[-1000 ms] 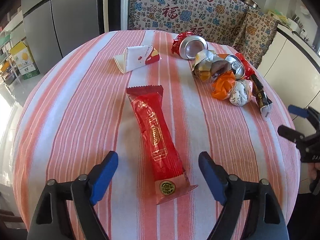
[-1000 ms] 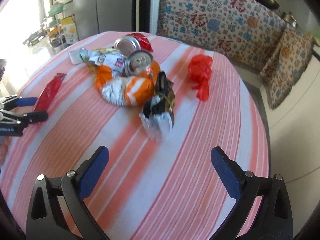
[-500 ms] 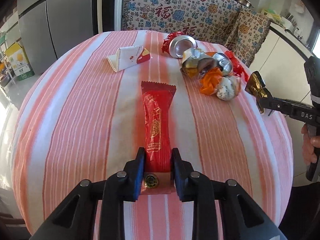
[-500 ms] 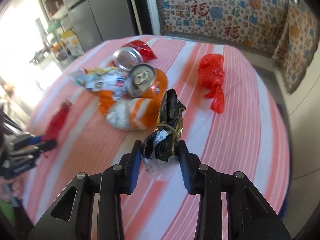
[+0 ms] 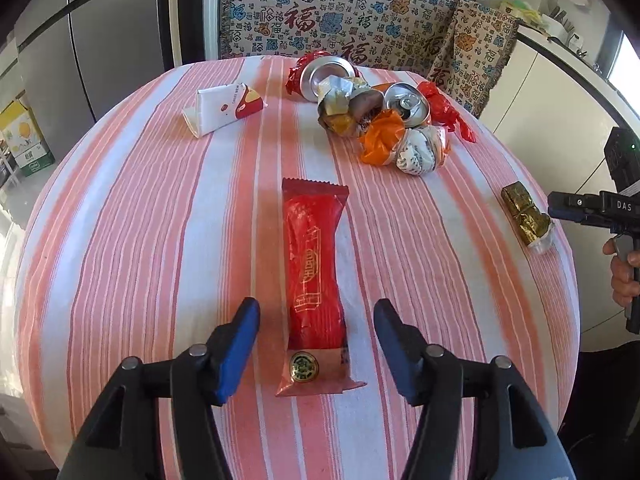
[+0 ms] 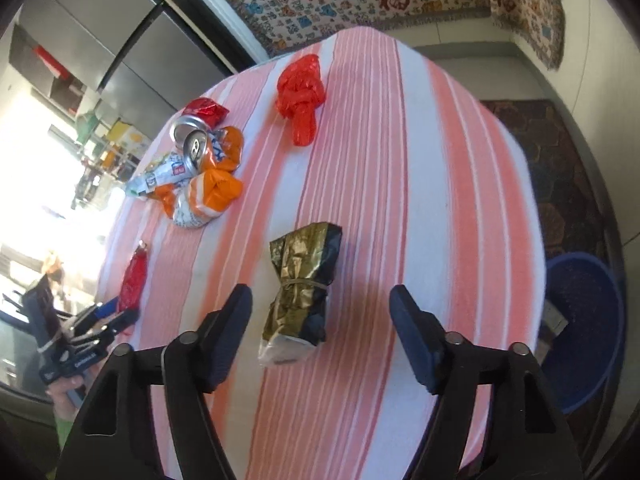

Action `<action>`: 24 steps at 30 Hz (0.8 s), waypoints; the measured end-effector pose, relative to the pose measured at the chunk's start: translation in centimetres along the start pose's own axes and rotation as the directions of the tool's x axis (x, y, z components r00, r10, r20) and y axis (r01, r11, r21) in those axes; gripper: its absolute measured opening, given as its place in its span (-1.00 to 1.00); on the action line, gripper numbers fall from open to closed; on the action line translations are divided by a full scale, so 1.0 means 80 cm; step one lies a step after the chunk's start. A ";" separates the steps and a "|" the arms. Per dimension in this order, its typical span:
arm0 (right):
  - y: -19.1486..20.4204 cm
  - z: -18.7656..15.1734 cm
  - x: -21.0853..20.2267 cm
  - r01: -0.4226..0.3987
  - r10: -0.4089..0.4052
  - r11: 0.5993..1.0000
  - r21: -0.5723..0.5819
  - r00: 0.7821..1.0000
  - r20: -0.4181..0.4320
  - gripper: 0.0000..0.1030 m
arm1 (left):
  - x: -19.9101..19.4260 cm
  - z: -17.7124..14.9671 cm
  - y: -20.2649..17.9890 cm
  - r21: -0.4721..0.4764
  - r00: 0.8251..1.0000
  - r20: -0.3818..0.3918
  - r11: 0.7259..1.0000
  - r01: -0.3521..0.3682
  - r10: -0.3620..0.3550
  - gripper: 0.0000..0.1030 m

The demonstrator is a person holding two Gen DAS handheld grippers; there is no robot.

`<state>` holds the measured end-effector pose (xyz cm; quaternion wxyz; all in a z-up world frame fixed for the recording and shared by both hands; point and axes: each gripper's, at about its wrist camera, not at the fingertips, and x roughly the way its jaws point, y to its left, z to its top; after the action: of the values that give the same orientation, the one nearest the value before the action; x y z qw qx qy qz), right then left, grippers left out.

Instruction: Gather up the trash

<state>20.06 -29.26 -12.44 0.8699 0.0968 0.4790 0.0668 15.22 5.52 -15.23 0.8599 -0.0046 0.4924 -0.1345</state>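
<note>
round table (image 5: pixel 168 216) under a pink-and-white striped cloth, patterned throw on the seating behind, grey fridge doors to the side. half a second ago both tools were pinched on a piece of trash; now both sets of jaws are opening and neither touches anything. left gripper (image 5: pixel 316 344): moderately wide, the long red wrapper (image 5: pixel 314 276) flat on the cloth between its fingers, its near end pulled toward the table edge. right gripper (image 6: pixel 320 332): wide apart, the black-and-gold foil packet (image 6: pixel 302 288) lying between its fingers, dragged away from the main pile of cans and crumpled wrappers (image 6: pixel 200 176). blue bin (image 6: pixel 584 320) sits on the floor just past the table edge (only seen from the right wrist). reading: two items repositioned, none yet collected; red plastic bag (image 6: pixel 300 96) and white carton (image 5: pixel 224 108) untouched. likely a re-grip follows.
</note>
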 end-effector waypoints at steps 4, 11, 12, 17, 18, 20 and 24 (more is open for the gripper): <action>0.041 0.006 0.012 0.098 -0.103 0.988 -0.121 0.994 -0.039 0.59 | 0.009 0.002 -0.008 0.037 0.999 -0.032 0.999 -0.021 0.022 0.19; 0.091 -0.010 0.048 0.299 -0.334 0.900 -0.317 0.941 -0.060 0.59 | -0.002 0.004 0.006 0.004 0.997 -0.012 0.997 -0.074 0.074 0.19; 0.090 -0.010 0.051 0.302 -0.338 0.898 -0.319 0.939 -0.064 0.59 | -0.001 0.005 0.009 -0.003 0.998 -0.017 0.998 -0.063 0.063 0.19; 0.086 -0.007 0.058 0.299 -0.337 0.907 -0.297 0.937 -0.087 0.55 | 0.001 0.007 0.000 0.024 0.999 -0.022 0.999 -0.041 0.041 0.16; 0.084 -0.006 0.058 0.297 -0.334 0.911 -0.287 0.938 -0.091 0.53 | 0.002 0.008 -0.005 0.034 0.999 -0.021 0.999 -0.038 0.039 0.16; 0.079 -0.005 0.057 0.288 -0.323 0.920 -0.265 0.942 -0.097 0.43 | 0.006 0.009 -0.013 0.059 0.998 -0.018 0.997 -0.056 0.057 -0.29; 0.070 -0.007 0.044 0.262 -0.291 0.933 -0.246 0.952 -0.093 -0.20 | 0.005 0.010 -0.018 0.044 0.998 -0.006 0.997 -0.057 0.058 -0.52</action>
<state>21.29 -23.01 -14.33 0.8433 -0.0777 0.5317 0.0047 15.78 3.96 -14.99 0.8616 0.0290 0.4923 -0.1205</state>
